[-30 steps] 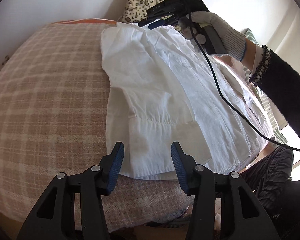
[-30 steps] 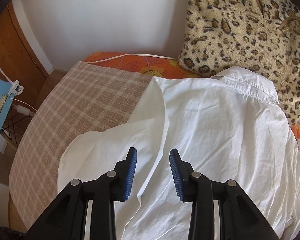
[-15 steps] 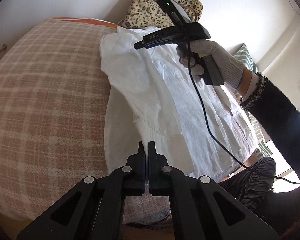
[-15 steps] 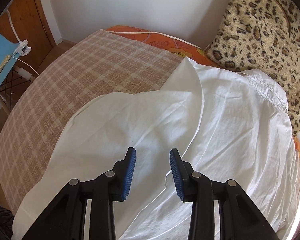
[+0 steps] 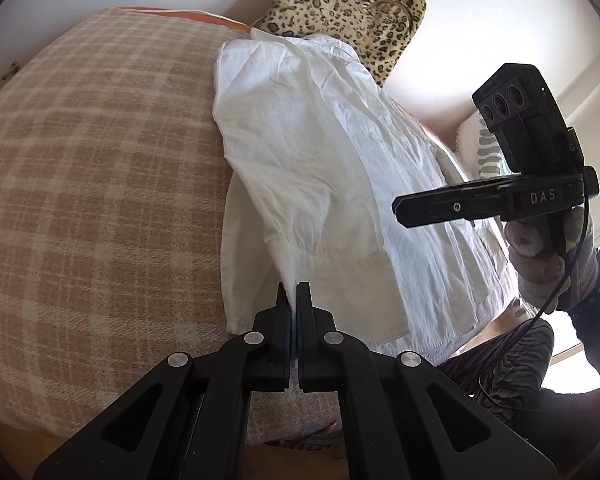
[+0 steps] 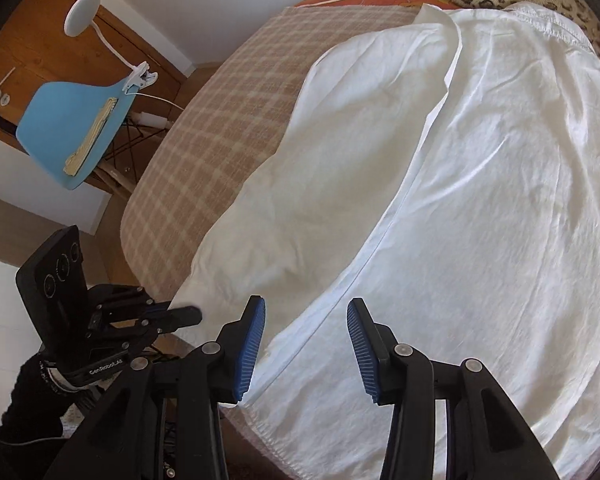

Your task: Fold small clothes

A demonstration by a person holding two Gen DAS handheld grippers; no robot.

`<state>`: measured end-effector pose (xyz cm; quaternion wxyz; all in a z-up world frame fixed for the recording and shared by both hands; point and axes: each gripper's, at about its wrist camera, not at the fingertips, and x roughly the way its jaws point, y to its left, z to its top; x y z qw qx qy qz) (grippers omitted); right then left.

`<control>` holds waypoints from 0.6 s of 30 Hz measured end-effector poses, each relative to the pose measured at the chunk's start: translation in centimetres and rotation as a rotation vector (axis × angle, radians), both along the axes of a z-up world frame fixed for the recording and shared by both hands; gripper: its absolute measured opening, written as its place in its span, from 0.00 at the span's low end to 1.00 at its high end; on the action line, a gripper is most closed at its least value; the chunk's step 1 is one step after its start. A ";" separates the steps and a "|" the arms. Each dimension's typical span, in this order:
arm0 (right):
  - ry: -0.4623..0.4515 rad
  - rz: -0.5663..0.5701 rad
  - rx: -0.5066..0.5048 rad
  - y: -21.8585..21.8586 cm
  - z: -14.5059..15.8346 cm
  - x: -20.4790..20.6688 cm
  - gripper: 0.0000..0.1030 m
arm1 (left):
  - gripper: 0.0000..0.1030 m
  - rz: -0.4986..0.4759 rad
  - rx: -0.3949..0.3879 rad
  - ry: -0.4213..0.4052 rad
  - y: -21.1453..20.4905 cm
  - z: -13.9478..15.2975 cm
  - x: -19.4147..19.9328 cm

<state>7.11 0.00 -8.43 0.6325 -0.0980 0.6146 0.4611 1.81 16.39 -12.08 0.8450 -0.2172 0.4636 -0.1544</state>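
Note:
A white shirt [image 5: 320,152] lies spread on the plaid bed cover, collar toward the far end. One sleeve [image 5: 300,208] is folded over its body. My left gripper [image 5: 293,294] is shut on the edge of that sleeve's cuff. In the right wrist view the left gripper [image 6: 194,314] shows at lower left, clamped on the same cuff. My right gripper [image 6: 306,316] hovers above the shirt [image 6: 480,200] near its hem. Its jaws are opening, and the cloth lies under the gap without either pad pressing on it. In the left wrist view the right gripper [image 5: 400,206] floats at the right in a gloved hand.
The plaid cover [image 5: 100,160] stretches wide to the left of the shirt. A leopard-print cushion [image 5: 348,4] stands behind the collar. A striped cushion [image 5: 484,152] lies at the right. Off the bed stands a blue chair [image 6: 72,124] with a clip lamp [image 6: 82,12].
My left gripper closed on the sleeve cuff and lifted it slightly. My right gripper swept from the collar end toward the hem, and its jaws now stand wider.

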 end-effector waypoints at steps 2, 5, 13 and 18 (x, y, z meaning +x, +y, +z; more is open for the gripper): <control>0.072 0.022 0.000 0.1 -1.0 -1.8 0.44 | 0.00 0.000 -0.001 -0.005 -0.1 0.0 0.0; 0.105 0.044 -0.057 0.8 -2.7 -3.8 0.43 | 0.00 -0.005 0.009 -0.020 -0.4 0.3 -0.1; 0.274 -0.011 0.171 -0.1 -3.2 -4.3 0.03 | 0.00 -0.001 0.016 -0.061 0.1 1.1 -0.5; 0.306 -0.074 0.115 -1.3 -6.2 -4.7 0.03 | 0.00 -0.008 0.090 0.016 -0.3 -0.6 -0.2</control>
